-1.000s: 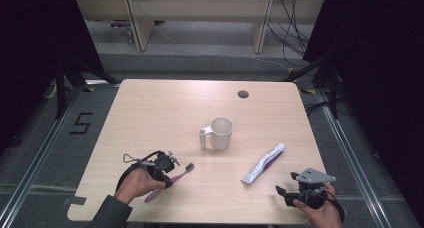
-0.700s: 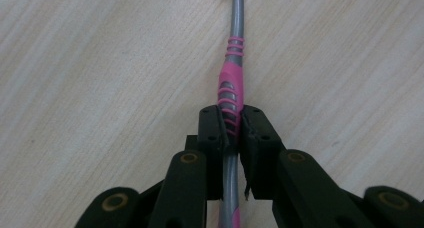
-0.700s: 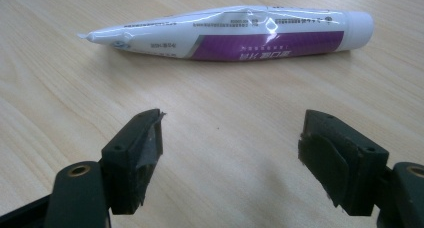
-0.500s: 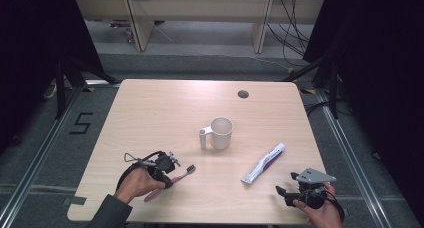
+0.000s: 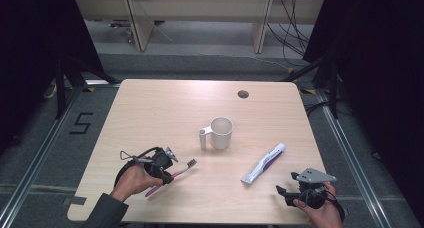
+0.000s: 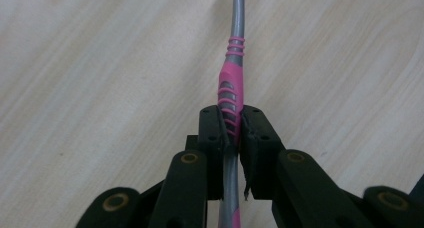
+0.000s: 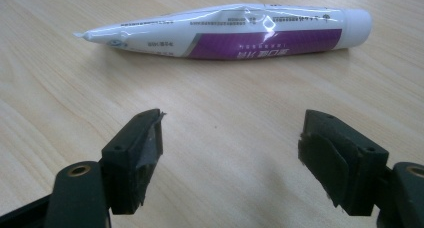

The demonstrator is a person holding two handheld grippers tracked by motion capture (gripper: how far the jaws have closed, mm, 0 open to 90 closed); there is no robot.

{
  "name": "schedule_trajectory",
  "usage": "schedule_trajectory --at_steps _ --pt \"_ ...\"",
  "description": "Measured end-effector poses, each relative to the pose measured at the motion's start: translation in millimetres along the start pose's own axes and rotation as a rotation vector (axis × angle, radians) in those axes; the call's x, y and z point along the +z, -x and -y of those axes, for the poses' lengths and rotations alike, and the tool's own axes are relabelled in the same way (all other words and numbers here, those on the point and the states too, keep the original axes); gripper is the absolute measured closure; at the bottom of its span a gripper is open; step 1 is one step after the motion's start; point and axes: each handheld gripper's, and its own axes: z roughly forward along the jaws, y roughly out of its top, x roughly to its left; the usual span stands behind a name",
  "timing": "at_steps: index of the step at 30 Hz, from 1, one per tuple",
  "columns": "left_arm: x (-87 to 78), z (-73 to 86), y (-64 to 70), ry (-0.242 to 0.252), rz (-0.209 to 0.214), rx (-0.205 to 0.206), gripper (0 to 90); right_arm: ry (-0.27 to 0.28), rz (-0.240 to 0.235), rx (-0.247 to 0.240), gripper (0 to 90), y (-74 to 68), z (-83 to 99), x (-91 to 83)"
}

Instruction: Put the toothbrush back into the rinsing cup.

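A pink and grey toothbrush (image 5: 176,175) lies low over the table's front left, and my left gripper (image 5: 169,177) is shut on its handle. In the left gripper view the two jaws pinch the pink grip of the toothbrush (image 6: 231,90), whose grey neck runs up and away. A white and purple toothpaste tube (image 5: 263,162) lies flat at the front right. My right gripper (image 5: 281,193) stands open near the front edge, a short way from the tube. The tube (image 7: 235,31) lies crosswise beyond the open right gripper (image 7: 231,150), not touched.
A white mug (image 5: 219,133) stands upright in the middle of the wooden table (image 5: 150,113), handle to the left. A round cable hole (image 5: 243,94) sits near the far edge. Dark floor and metal rails surround the table.
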Motion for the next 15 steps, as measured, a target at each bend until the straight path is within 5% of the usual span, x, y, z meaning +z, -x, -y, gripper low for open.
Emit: schedule_trajectory --at_steps 3,4,15 --pt "-2.0 0.4 -1.3 0.019 -0.001 -0.005 80.0 0.002 0.003 -0.006 26.5 0.9 0.3 0.1" --pt "-3.6 0.2 -2.6 0.032 -0.001 0.001 80.0 -0.011 -0.002 0.030 26.5 -1.5 0.5 -0.6" --pt "-23.9 -1.3 -3.1 0.258 -0.015 -0.024 80.1 -0.004 -0.002 0.023 26.5 -0.6 0.5 -0.7"
